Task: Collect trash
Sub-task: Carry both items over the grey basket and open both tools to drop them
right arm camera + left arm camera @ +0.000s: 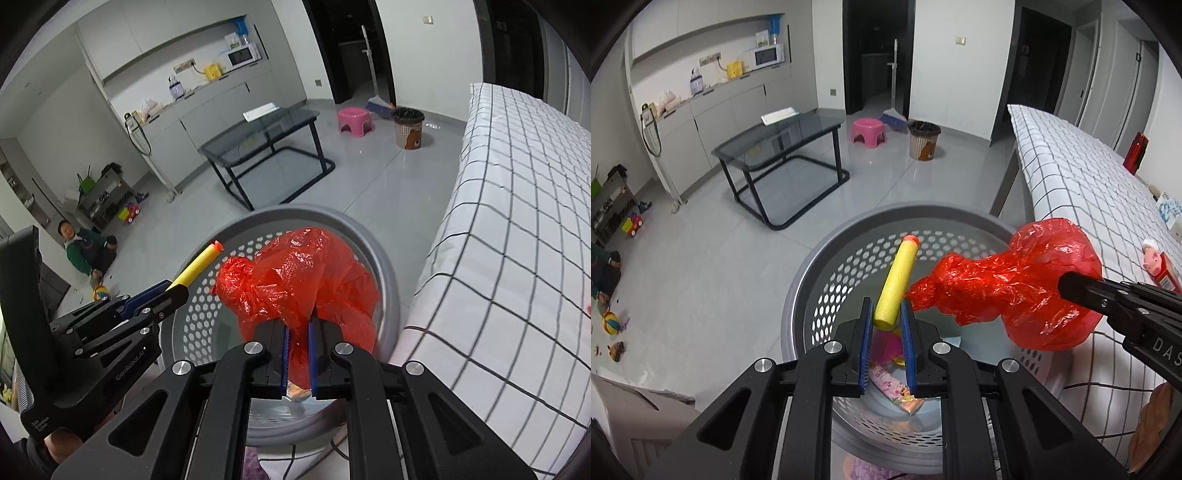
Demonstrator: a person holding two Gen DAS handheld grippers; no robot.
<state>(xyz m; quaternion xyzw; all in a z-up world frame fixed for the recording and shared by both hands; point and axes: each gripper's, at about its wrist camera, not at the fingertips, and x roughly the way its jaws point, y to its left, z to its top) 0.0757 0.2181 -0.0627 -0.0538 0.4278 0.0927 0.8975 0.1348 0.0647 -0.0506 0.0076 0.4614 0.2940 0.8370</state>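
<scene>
Yellow foam dart (896, 282), one, orange-tipped, is clamped at its rear end between the blue pads of the left gripper (887, 314), whose jaws are closed to the dart's width; the dart slants up and forward over the basket. One red plastic bag (299, 284), crumpled, is pinched in the nearly closed right gripper (297, 334) and bulges forward of its fingers above the basket opening. One grey perforated waste basket (831, 280) stands directly below both grippers. Inside it, below the left gripper, lies one pink printed wrapper (895, 391), with a second pink and yellow item behind the pads, mostly hidden and not identifiable. In the right wrist view the bag covers most of the basket interior; only a small orange-brown scrap shows between the pads. To the right of both grippers runs one bench draped in a white checked cloth (517, 240). Ahead of the grippers stand one glass-topped table (779, 138), one pink stool (868, 131) and one lined bin (924, 140). The right gripper's fingertips are hidden in the bag in the left wrist view.
</scene>
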